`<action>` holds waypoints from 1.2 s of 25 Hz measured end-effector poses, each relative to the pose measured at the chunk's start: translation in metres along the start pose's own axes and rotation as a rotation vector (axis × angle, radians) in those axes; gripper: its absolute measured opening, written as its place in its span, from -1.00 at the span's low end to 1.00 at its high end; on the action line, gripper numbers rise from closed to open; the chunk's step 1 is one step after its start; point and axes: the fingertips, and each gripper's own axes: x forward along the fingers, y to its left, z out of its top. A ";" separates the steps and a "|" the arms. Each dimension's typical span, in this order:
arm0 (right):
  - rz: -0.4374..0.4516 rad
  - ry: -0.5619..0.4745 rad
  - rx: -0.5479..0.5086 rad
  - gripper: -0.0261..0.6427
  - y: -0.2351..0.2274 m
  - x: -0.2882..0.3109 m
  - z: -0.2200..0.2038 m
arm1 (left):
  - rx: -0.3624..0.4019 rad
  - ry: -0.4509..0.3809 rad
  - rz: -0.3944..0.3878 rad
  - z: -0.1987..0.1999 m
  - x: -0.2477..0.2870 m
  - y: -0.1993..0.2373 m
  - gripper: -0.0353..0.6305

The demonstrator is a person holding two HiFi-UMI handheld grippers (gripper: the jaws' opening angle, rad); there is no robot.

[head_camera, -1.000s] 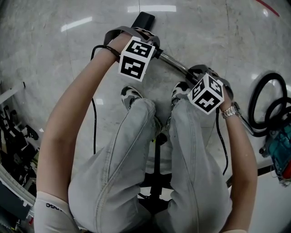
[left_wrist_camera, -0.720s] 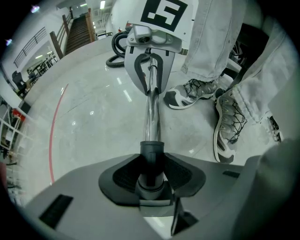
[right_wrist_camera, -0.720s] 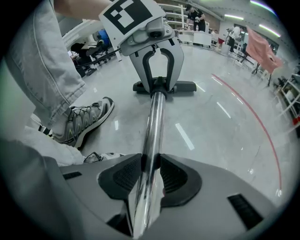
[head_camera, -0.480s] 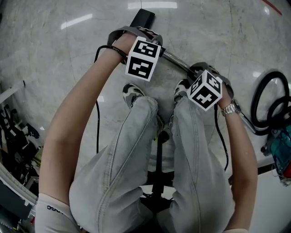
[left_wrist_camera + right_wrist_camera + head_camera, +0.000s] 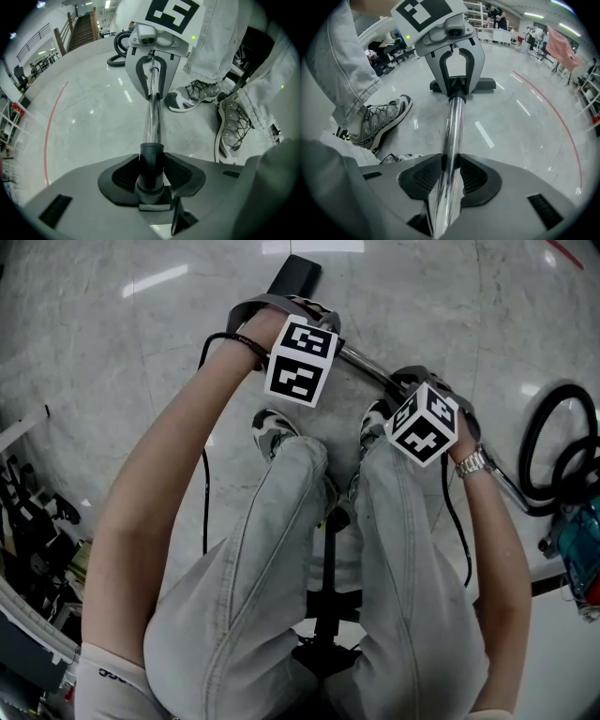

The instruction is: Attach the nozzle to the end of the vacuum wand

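Observation:
A chrome vacuum wand (image 5: 361,364) runs level between my two grippers, just above the floor in front of the seated person's shoes. My left gripper (image 5: 151,161) is shut on the black neck of the nozzle (image 5: 151,174), into which the wand (image 5: 152,112) runs. The nozzle's flat black head (image 5: 298,276) lies on the floor beyond that gripper and shows behind it in the right gripper view (image 5: 464,86). Further along the tube, my right gripper (image 5: 449,180) is shut on the bare chrome wand (image 5: 452,126).
Two grey laced shoes (image 5: 192,96) (image 5: 232,126) stand close beside the wand. Black hose coils (image 5: 553,451) and a teal machine (image 5: 583,554) lie at the right. A stool base (image 5: 328,615) is under the person. Racks (image 5: 28,521) stand at the left.
Both grippers keep their holds. The left gripper's marker cube has shifted slightly to the right in the head view.

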 end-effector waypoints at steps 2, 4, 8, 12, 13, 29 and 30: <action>0.009 -0.008 0.019 -0.55 -0.001 0.001 -0.001 | -0.016 -0.008 0.009 0.000 0.001 0.000 -0.40; -0.006 -0.027 0.029 -0.55 -0.004 0.000 0.002 | -0.026 -0.005 0.016 -0.004 0.001 0.000 -0.40; -0.014 -0.046 0.082 -0.51 -0.014 -0.006 0.003 | -0.096 -0.023 0.039 -0.017 -0.009 0.003 -0.34; -0.043 -0.100 0.184 -0.51 -0.030 -0.027 0.007 | -0.185 -0.050 0.111 -0.028 -0.032 0.009 -0.34; -0.058 -0.117 0.195 -0.52 -0.036 -0.035 0.010 | -0.214 -0.062 0.144 -0.030 -0.040 0.013 -0.35; -0.271 -0.483 0.278 -0.91 -0.069 -0.238 0.105 | -0.673 -0.428 0.596 0.000 -0.262 0.006 -0.86; -0.285 -0.512 0.285 -0.91 -0.068 -0.253 0.109 | -0.696 -0.455 0.636 0.002 -0.282 0.007 -0.86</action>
